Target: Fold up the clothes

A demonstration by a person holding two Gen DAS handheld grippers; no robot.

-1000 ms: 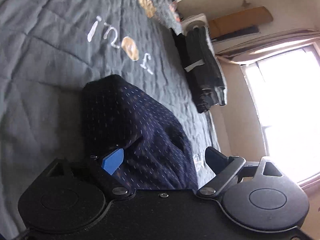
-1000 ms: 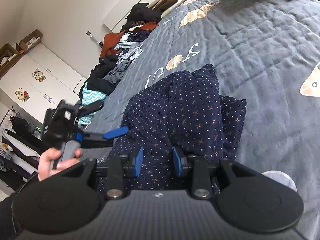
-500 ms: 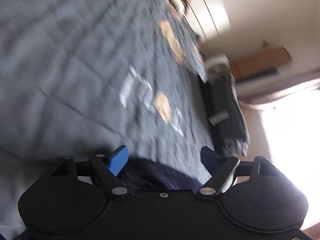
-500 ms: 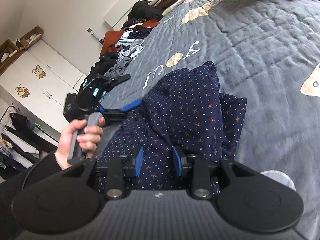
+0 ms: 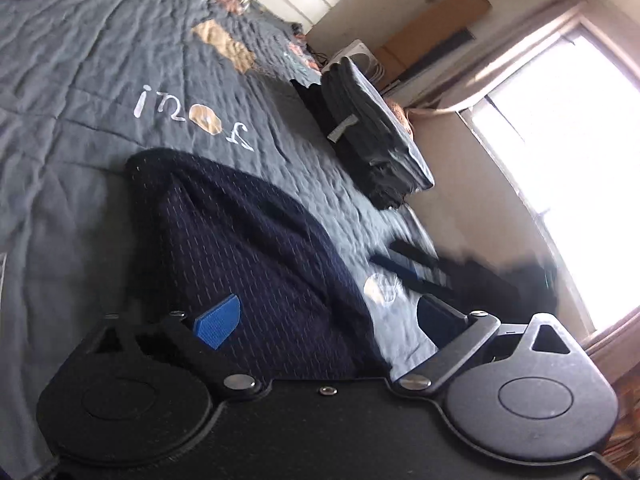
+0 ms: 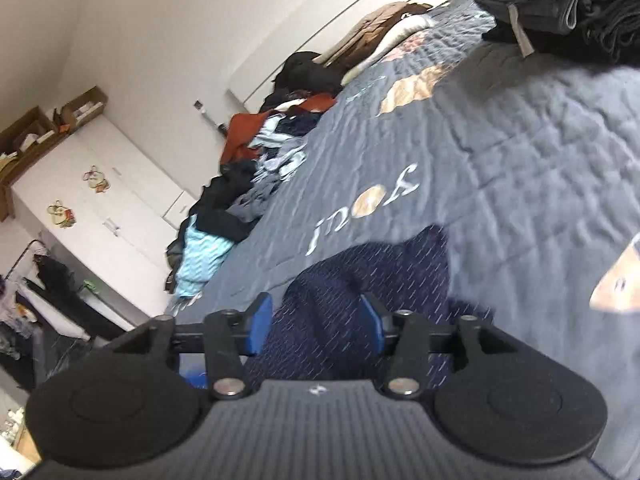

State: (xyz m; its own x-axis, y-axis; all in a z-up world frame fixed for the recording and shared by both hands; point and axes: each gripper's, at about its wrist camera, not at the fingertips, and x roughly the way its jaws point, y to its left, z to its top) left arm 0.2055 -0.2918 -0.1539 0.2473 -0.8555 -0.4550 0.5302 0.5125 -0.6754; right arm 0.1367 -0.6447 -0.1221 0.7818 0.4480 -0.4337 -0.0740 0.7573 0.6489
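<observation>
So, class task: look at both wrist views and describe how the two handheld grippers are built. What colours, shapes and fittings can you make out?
Both are matte black. The left gripper and right gripper each have two round disc housings, black linkage arms pinned by silver rivets, and ribbed blue pads on the fingers. The right gripper's body is ridged with a small pale mark. No hand or sleeve is visible.

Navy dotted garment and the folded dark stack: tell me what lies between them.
Only bare grey quilt, with its white lettering off to one side, separates the navy dotted garment from the folded dark stack; left wrist view.
</observation>
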